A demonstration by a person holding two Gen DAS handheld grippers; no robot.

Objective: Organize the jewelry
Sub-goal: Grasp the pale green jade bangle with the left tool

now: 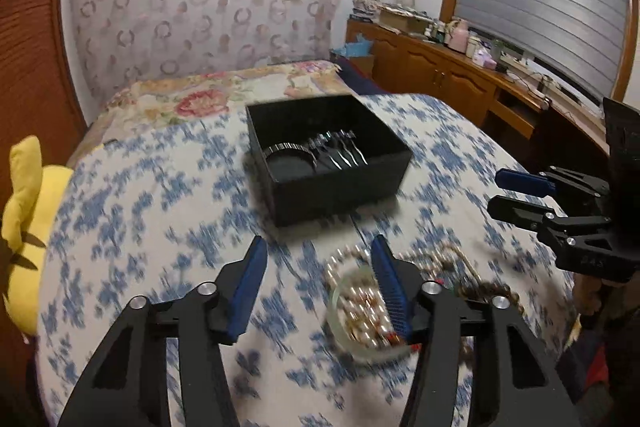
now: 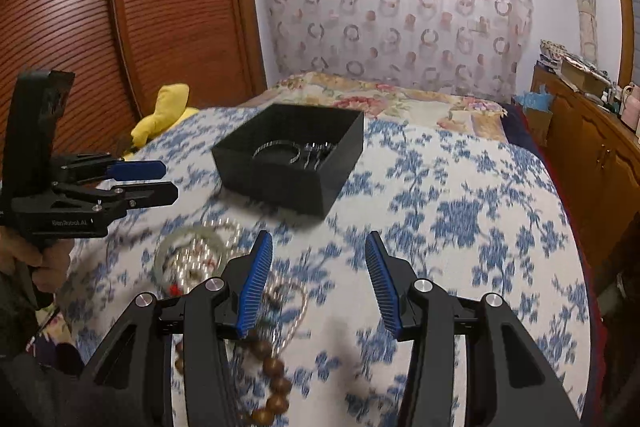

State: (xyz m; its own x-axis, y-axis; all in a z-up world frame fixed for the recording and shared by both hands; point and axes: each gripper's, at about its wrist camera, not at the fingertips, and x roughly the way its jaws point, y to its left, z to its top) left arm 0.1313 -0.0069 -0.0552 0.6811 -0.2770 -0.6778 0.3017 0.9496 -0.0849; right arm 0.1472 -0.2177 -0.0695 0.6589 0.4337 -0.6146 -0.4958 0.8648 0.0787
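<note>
Both tongs hang spread wide and empty over the blue-and-white floral bedspread (image 2: 460, 211): left tongs (image 1: 316, 255), right tongs (image 2: 320, 247), nothing between the blue ribbed pads of either. Looks like the reaching step, a pickup not yet made. Loose jewelry lies in a heap on the bed: a clear glass bangle (image 1: 344, 311) ringing pearly beads sits under the left tongs' right finger, a white pearl strand (image 2: 292, 307) and a brown wooden bead bracelet (image 2: 272, 383) trail beneath the right tongs' left finger. Beyond, apart from the heap, stands the open black square box (image 1: 340, 187), some dark rings and silvery pieces already inside. Next call, I'd judge: centre over one piece, drop, close gently.
</note>
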